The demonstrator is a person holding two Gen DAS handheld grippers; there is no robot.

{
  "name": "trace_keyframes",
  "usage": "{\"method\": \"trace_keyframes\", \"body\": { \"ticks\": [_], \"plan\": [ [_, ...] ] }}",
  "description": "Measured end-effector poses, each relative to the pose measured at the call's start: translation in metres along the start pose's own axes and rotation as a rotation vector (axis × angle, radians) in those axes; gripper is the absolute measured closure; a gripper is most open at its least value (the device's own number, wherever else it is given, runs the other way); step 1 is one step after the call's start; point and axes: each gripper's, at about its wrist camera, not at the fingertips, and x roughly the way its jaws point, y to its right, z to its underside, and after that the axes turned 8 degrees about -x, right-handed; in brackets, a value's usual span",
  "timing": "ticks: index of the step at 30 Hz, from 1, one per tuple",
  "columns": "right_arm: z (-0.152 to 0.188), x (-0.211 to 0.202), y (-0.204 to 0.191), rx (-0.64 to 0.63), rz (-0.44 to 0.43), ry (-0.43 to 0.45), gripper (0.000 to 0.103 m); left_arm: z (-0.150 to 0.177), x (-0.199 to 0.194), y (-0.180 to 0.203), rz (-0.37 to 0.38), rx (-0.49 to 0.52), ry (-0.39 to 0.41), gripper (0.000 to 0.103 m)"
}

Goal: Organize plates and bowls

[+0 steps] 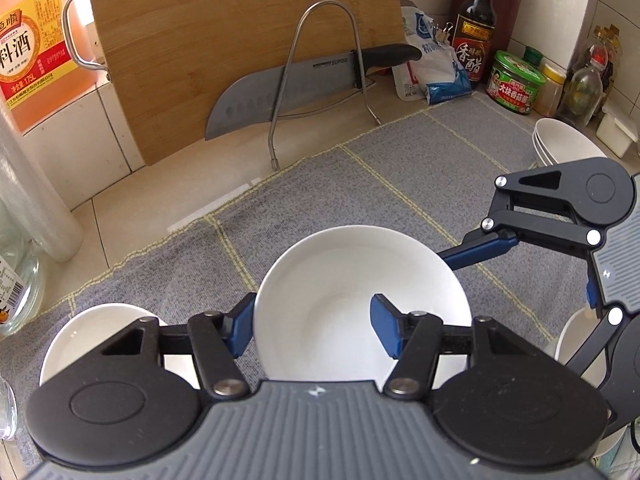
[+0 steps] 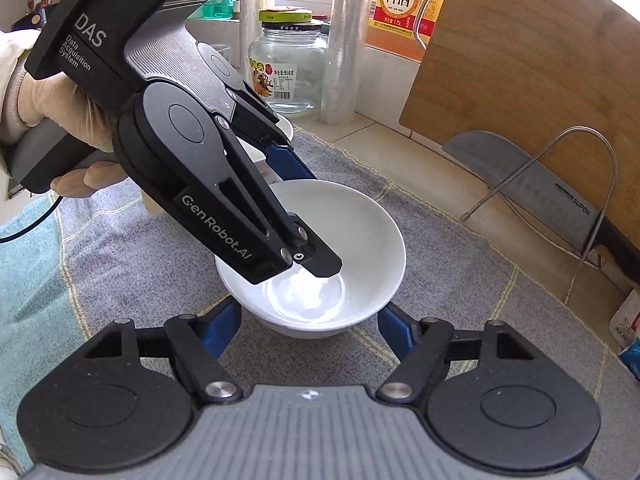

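Note:
A white bowl (image 1: 352,280) (image 2: 360,240) sits on the grey mat in the middle. My left gripper (image 1: 314,330) is open and straddles its near-left rim: one blue finger outside, one inside. In the right wrist view the left gripper (image 2: 298,216) reaches down over the bowl. My right gripper (image 2: 310,330) is open and empty, its fingers just in front of the bowl's base; it also shows at the right of the left wrist view (image 1: 520,264). A second white bowl (image 1: 96,336) lies at the left, a stack of white bowls (image 1: 560,140) at the back right, another white dish (image 1: 580,344) under the right gripper.
A wooden cutting board (image 1: 224,40) leans at the back with a knife (image 1: 288,88) in a wire rack (image 1: 320,60). Sauce bottles and jars (image 1: 516,80) stand at the back right. A glass jar (image 2: 288,68) and an orange cooking-wine jug (image 1: 32,52) stand at the left.

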Motion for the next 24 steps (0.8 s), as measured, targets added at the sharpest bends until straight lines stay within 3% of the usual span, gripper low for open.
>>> {"method": "trace_keyframes", "body": {
  "ticks": [12, 24],
  "plan": [
    [0.0, -0.009, -0.002, 0.014, -0.007, 0.0, 0.024, 0.003, -0.009, 0.004, 0.013, -0.002, 0.007, 0.043],
    [0.004, -0.045, -0.012, 0.015, 0.008, 0.017, 0.024, 0.005, -0.041, 0.031, 0.027, 0.02, 0.056, 0.043]
  ]
}}
